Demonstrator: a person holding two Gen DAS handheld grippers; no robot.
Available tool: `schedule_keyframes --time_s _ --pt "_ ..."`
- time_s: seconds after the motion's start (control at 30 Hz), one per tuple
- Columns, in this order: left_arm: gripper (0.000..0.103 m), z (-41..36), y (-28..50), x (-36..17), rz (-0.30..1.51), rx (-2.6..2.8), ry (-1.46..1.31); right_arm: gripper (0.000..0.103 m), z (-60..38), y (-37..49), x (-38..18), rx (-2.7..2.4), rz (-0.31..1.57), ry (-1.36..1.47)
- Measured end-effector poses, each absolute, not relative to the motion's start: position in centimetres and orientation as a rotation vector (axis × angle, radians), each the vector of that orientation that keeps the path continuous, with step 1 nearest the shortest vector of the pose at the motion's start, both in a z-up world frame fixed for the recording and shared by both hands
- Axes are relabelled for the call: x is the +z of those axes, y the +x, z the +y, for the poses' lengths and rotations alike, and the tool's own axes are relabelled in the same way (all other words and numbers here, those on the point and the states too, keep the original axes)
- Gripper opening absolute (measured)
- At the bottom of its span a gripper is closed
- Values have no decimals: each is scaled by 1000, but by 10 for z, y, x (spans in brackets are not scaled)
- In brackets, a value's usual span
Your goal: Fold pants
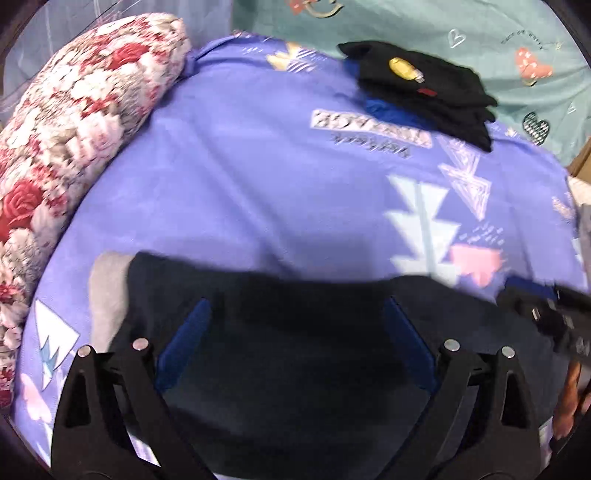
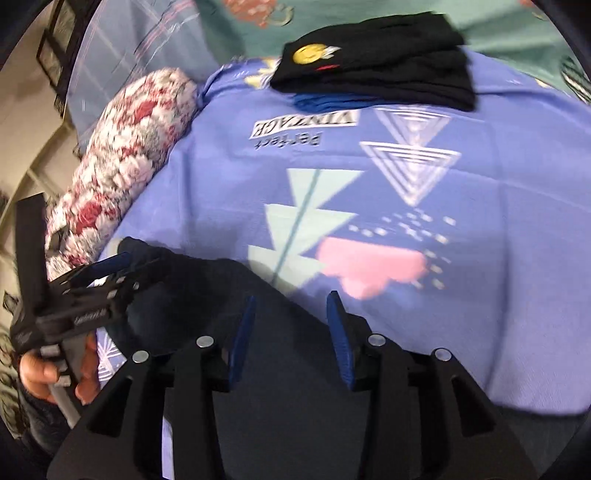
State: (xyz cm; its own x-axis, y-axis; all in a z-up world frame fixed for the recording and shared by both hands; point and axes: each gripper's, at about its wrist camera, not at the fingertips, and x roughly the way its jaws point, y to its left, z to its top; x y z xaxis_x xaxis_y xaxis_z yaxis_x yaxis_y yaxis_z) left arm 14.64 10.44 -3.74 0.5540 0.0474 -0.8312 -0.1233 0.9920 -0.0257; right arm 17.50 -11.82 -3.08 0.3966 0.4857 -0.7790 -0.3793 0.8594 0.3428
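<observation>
Dark navy pants (image 1: 295,387) lie on the purple patterned sheet (image 1: 240,192), and a pale grey patch shows at their left end. My left gripper (image 1: 297,302) hovers over them with its blue fingers (image 1: 188,332) spread wide, nothing pinched between them. In the right wrist view the pants (image 2: 192,291) run under my right gripper (image 2: 293,296). Its blue fingers (image 2: 243,332) stand a modest gap apart, with flat cloth below and no fold caught. The left gripper (image 2: 110,269) shows at the left of that view, held by a hand (image 2: 44,373). The right gripper's body (image 1: 546,314) enters the left wrist view from the right.
A folded stack of black clothes (image 1: 424,85) (image 2: 380,70) with a yellow smiley patch sits at the far side, on a blue garment (image 1: 388,110). A floral rolled quilt (image 1: 74,110) (image 2: 125,166) borders the left. A teal sheet (image 1: 461,26) lies beyond, and a cardboard edge (image 1: 580,162) is at the right.
</observation>
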Motion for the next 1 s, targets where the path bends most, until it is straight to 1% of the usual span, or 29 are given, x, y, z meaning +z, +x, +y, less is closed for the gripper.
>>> schedule_keyframes --time_s 0.1,0.23,0.3,0.4,0.47,0.5,0.53,0.57,0.7,0.77,0.8,0.83,0.87,0.9,0.97,1.0 --pt "96 124 140 -51 1020 116 -97 41 -90 197 -43 585 1077 105" --pt "96 162 132 -64 1033 39 -299 41 -67 217 -56 626 1125 131" --pt "96 168 128 -63 1022 17 -332 41 -60 220 -65 646 1160 151" --pt "96 165 127 -63 1029 14 -298 35 -49 212 -69 666 1163 112" --pt "96 164 125 -64 1025 3 -290 29 -47 208 -68 671 1158 92" --pt "96 166 124 -64 1021 -7 -298 24 -47 208 -67 670 1153 85" --pt "96 169 122 -64 1019 -19 -315 15 -46 208 -65 666 1136 71" --pt "96 169 123 -64 1018 -28 -331 10 -45 208 -63 674 1128 68" --pt "96 179 118 -61 1020 -56 -394 7 -39 202 -47 661 1050 29" --pt "96 182 118 -61 1019 -64 -424 7 -38 202 -47 642 1050 28" --pt "96 182 119 -61 1021 -62 -434 7 -33 201 -53 616 1043 -24" --pt "96 182 120 -61 1026 -54 -435 9 -28 199 -58 599 1038 -64" --pt "96 180 120 -62 1030 -47 -428 13 -24 198 -64 582 1023 -99" --pt "96 179 120 -61 1032 -38 -412 19 -22 194 -65 553 989 -140" --pt "96 170 119 -60 1041 -14 -360 60 -21 189 -61 460 930 -255" --pt "96 167 118 -59 1045 -2 -338 66 -23 187 -58 413 904 -302"
